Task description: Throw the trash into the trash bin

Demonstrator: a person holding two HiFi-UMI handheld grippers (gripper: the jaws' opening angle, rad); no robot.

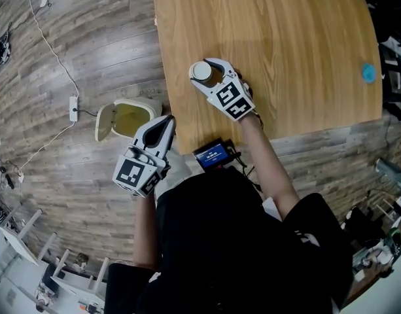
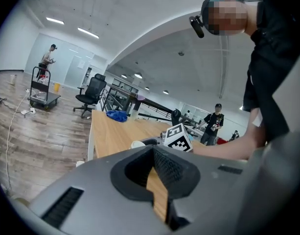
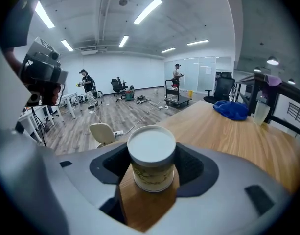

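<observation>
While the right gripper (image 1: 205, 65) has its jaws apart around the upright paper cup (image 1: 201, 71) near the table (image 1: 285, 57) edge, what could go wrong? – first voice

Closing off-centre could tip the cup or crush it. A loose hold could drop it short of the open trash bin (image 1: 142, 104) on the floor. The left gripper (image 1: 166, 124) is closed and empty. – second voice
</observation>
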